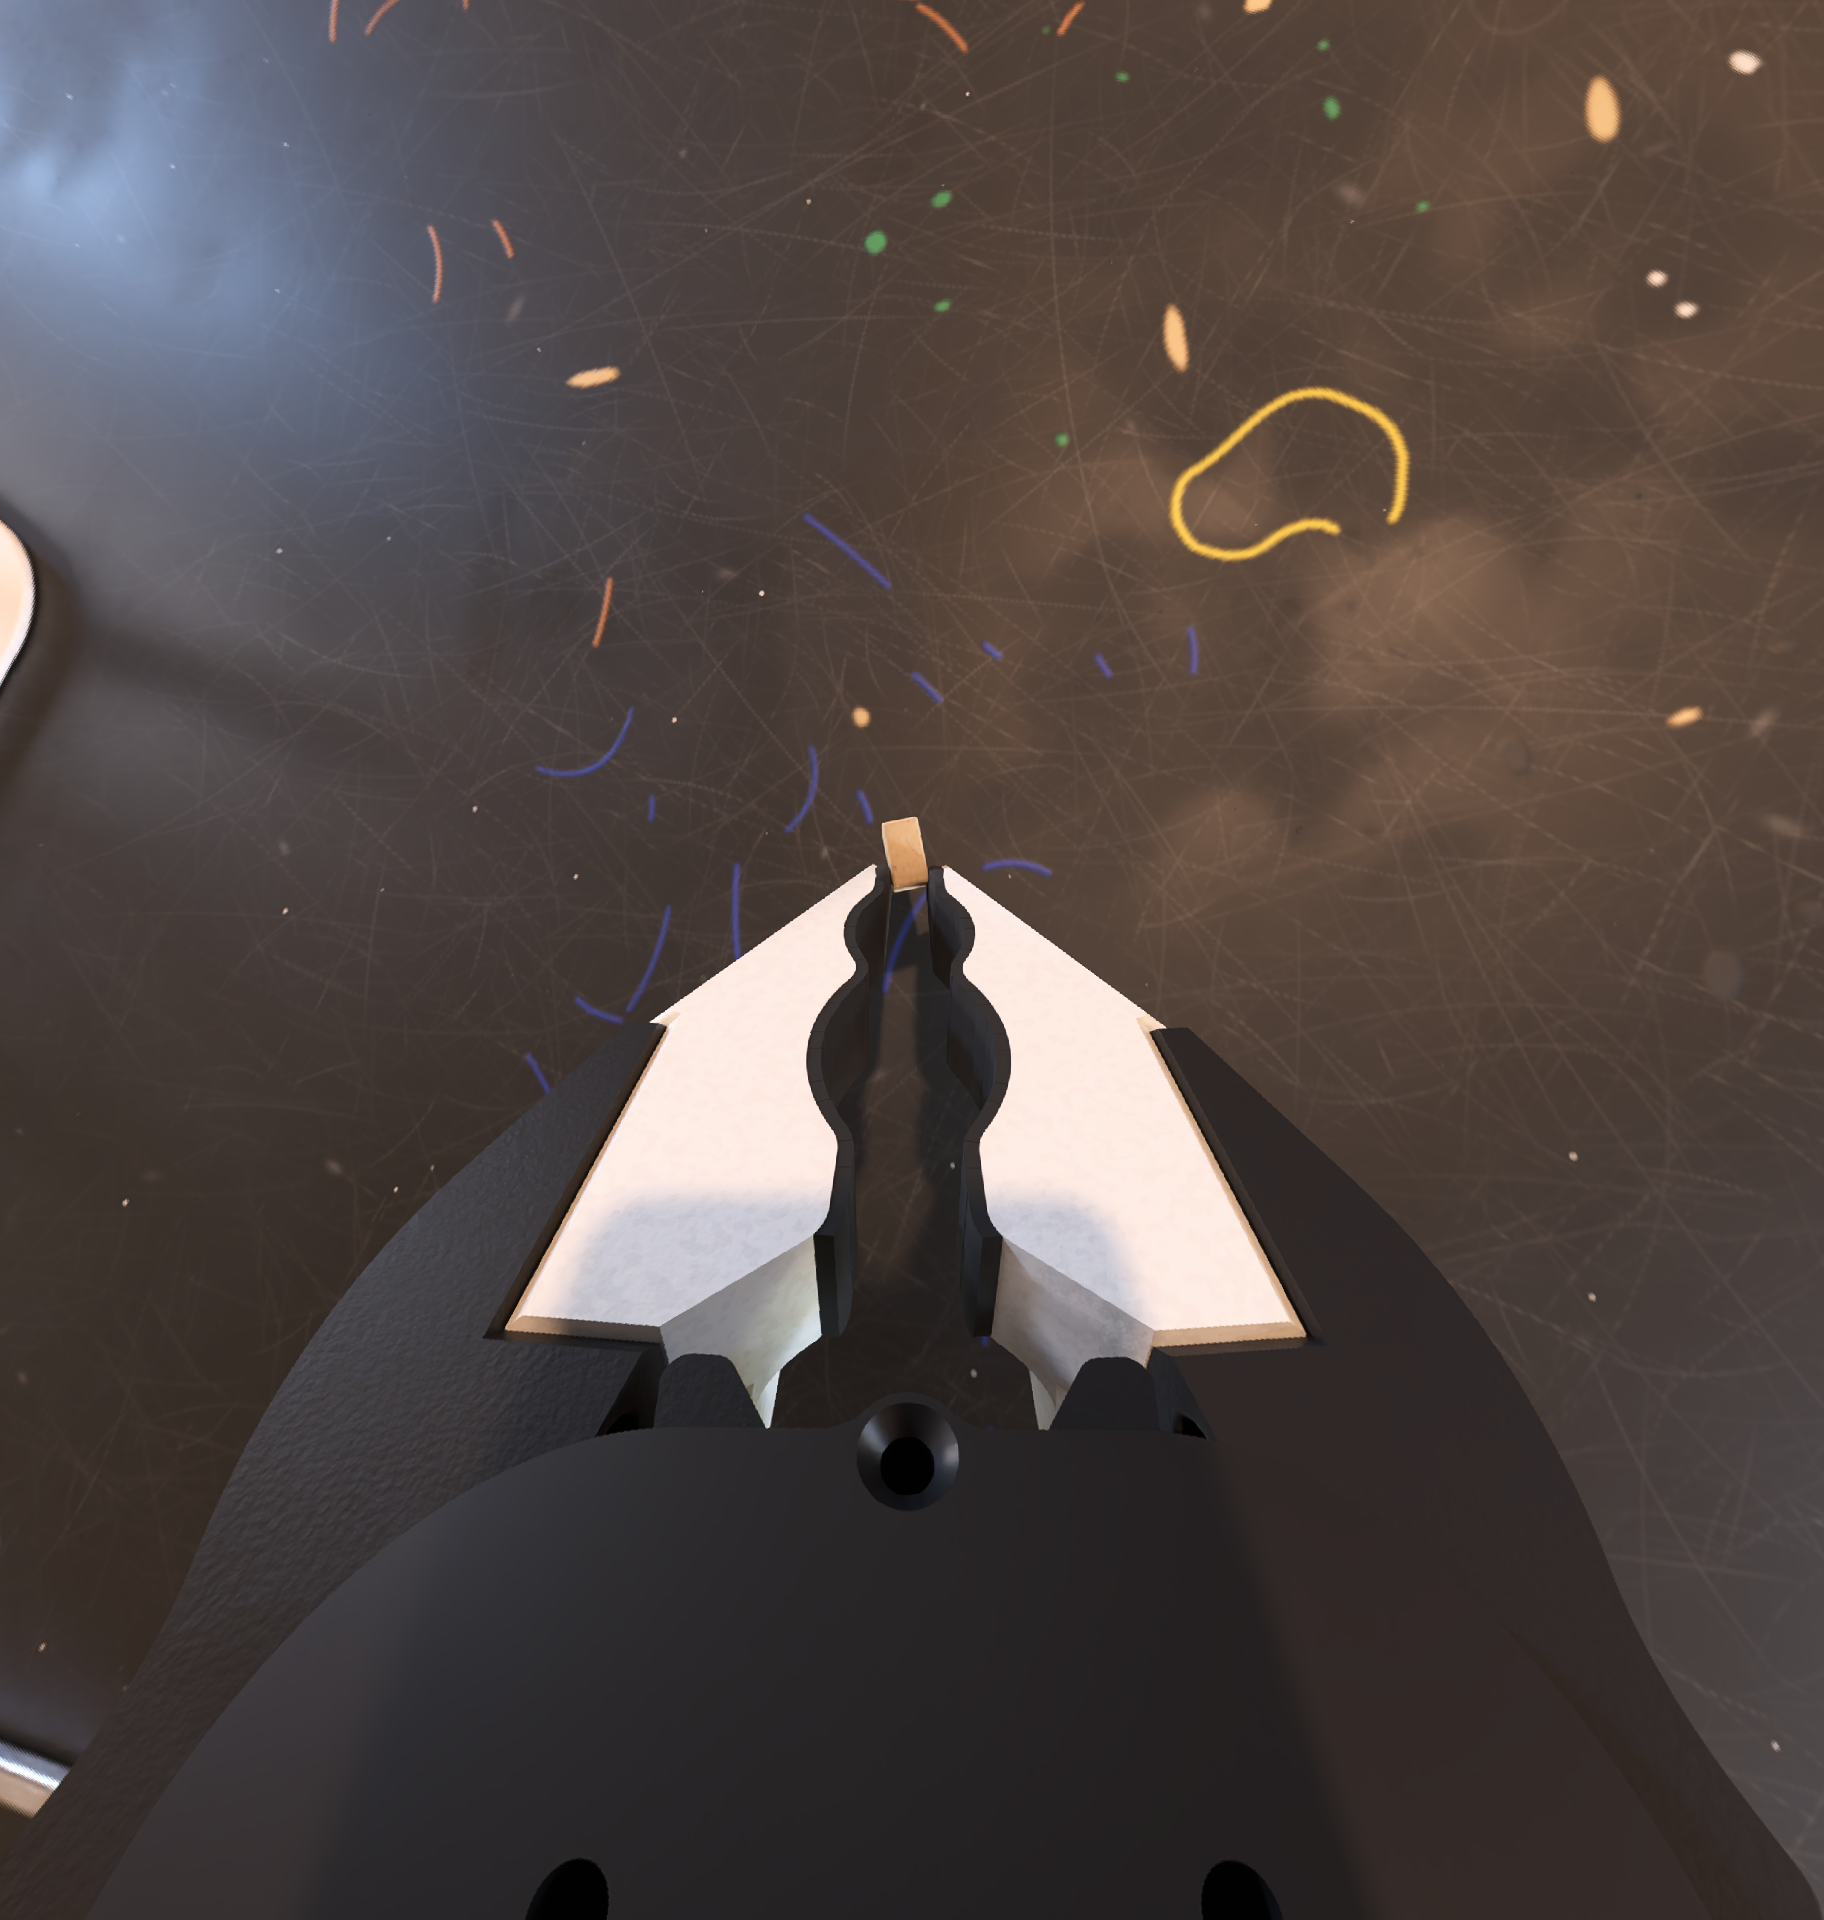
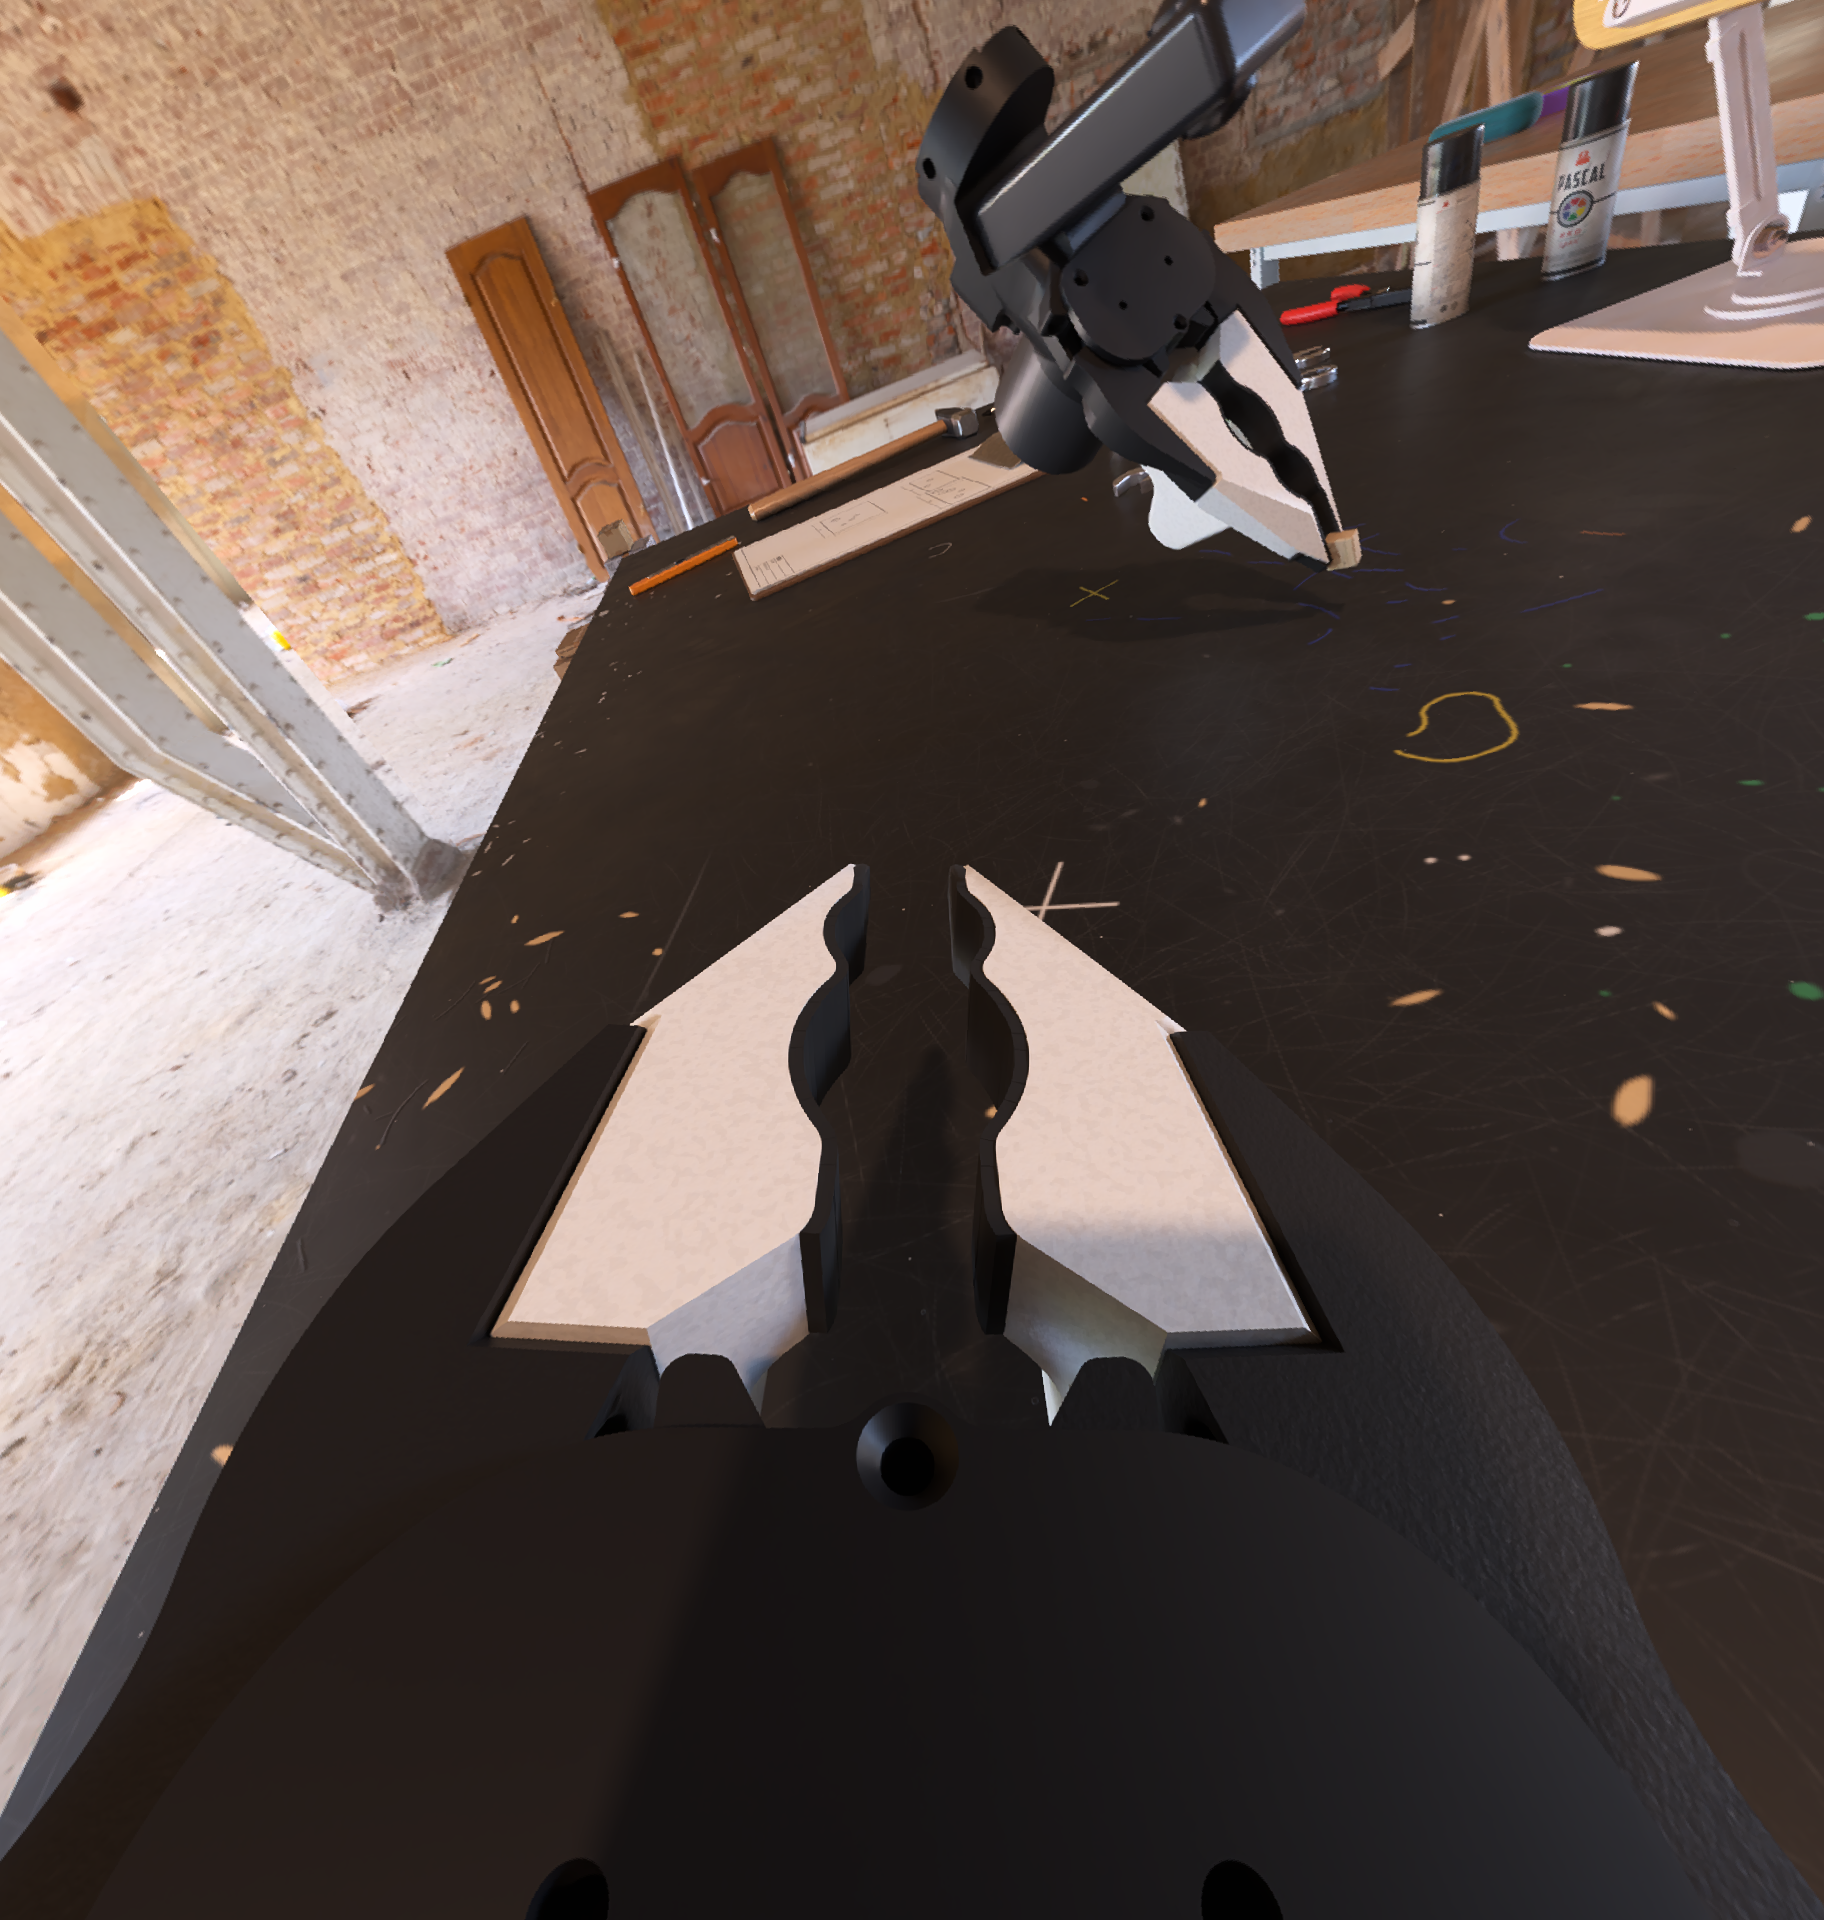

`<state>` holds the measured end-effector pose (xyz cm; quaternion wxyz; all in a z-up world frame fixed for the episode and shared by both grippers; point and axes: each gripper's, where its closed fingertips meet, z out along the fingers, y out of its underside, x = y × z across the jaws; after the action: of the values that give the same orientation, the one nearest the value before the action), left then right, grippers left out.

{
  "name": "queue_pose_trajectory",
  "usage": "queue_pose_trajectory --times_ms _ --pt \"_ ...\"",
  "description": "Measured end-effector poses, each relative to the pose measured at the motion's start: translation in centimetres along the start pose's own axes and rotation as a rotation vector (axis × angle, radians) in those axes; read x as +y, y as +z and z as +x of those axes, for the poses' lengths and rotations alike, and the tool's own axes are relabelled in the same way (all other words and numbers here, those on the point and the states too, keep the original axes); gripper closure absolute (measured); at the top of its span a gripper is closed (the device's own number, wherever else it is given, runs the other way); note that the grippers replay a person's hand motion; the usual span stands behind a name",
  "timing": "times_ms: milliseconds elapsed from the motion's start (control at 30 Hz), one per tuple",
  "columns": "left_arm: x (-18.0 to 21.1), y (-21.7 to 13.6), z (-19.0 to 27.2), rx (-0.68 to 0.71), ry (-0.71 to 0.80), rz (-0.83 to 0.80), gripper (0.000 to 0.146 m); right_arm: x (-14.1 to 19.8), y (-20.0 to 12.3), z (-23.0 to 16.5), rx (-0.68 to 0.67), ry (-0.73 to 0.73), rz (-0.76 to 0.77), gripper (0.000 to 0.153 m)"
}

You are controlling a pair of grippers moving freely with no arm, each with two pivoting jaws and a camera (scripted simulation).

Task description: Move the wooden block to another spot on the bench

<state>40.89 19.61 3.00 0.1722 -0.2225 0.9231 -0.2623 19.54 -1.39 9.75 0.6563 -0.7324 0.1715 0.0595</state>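
The wooden block is small and pale, pinched at the very tips of the left gripper, whose jaws are drawn in tight against its sides. From the right wrist view the block sits low, at or just above the black table; whether it touches the surface cannot be told. Blue scribbles surround it, and a yellow chalk loop lies ahead and to the right, well apart. The right gripper hangs above the near part of the table with its jaws spread and nothing between them, beside a white chalk cross. Spray cans, a hammer and a pencil stand at the far edge.

The step in hand looks like the carry, with the grasp made. The next move calls for a steady lift, since the hold is only at the fingertips, then travel to a bare patch and a gentle release.
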Motion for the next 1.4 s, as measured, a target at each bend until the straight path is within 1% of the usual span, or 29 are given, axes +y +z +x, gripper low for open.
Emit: queue_pose_trajectory --times_ms 100,233,400,500,633,700,767,933,1000,1067,1100,1167,1267,1400 --pt "0.3 -1.1 0.1 -0.015 0.020 0.008 0.139 0.1 0.1 0.0 -0.001 -0.001 -0.004 0.138" --pt "1.8 -2.9 -0.2 -0.060 0.013 -0.016 0.139 0.2 0.3 -0.1 -0.003 -0.003 -0.010 0.138" --pt "5.3 -5.4 -2.5 -0.175 -0.122 -0.037 0.139 0.2 0.4 -0.2 -0.010 -0.001 -0.011 0.138" --pt "8.1 -6.0 -3.3 -0.227 -0.189 -0.083 0.139 0.3 0.4 -0.3 -0.014 -0.001 -0.012 0.138" --pt "10.1 -6.0 -2.8 -0.215 -0.233 -0.104 0.139 0.3 0.5 -0.3 -0.014 0.000 -0.017 0.138" --pt "10.6 -5.7 -2.0 -0.182 -0.221 -0.116 0.139 0.4 0.6 -0.3 -0.014 0.000 -0.020 0.138" --pt "11.2 -5.4 -1.6 -0.183 -0.204 -0.150 0.139 0.5 0.6 -0.3 -0.014 0.001 -0.024 0.138" --pt "11.7 -5.2 -1.1 -0.168 -0.205 -0.153 0.139 0.7 0.8 -0.2 -0.012 -0.001 -0.035 0.137" --pt "11.9 -5.4 -1.3 -0.186 -0.206 -0.162 0.139 0.7 0.8 -0.2 -0.012 -0.002 -0.038 0.137" --pt "11.5 -5.5 -1.3 -0.181 -0.203 -0.148 0.139 0.7 0.9 -0.2 -0.011 -0.002 -0.041 0.137" --pt "11.2 -5.6 -1.4 -0.178 -0.200 -0.137 0.135 0.7 0.9 -0.2 -0.011 -0.003 -0.042 0.137" --pt "10.1 -5.6 -1.8 -0.186 -0.182 -0.105 0.133 0.7 0.9 -0.3 -0.012 -0.002 -0.043 0.137" --pt "8.8 -4.7 -2.3 -0.189 -0.127 -0.098 0.136 0.8 0.9 -0.3 -0.014 -0.003 -0.045 0.137" --pt "8.2 -2.9 -2.9 -0.194 -0.077 -0.142 0.136 0.7 0.8 -0.3 -0.009 -0.007 -0.046 0.137"
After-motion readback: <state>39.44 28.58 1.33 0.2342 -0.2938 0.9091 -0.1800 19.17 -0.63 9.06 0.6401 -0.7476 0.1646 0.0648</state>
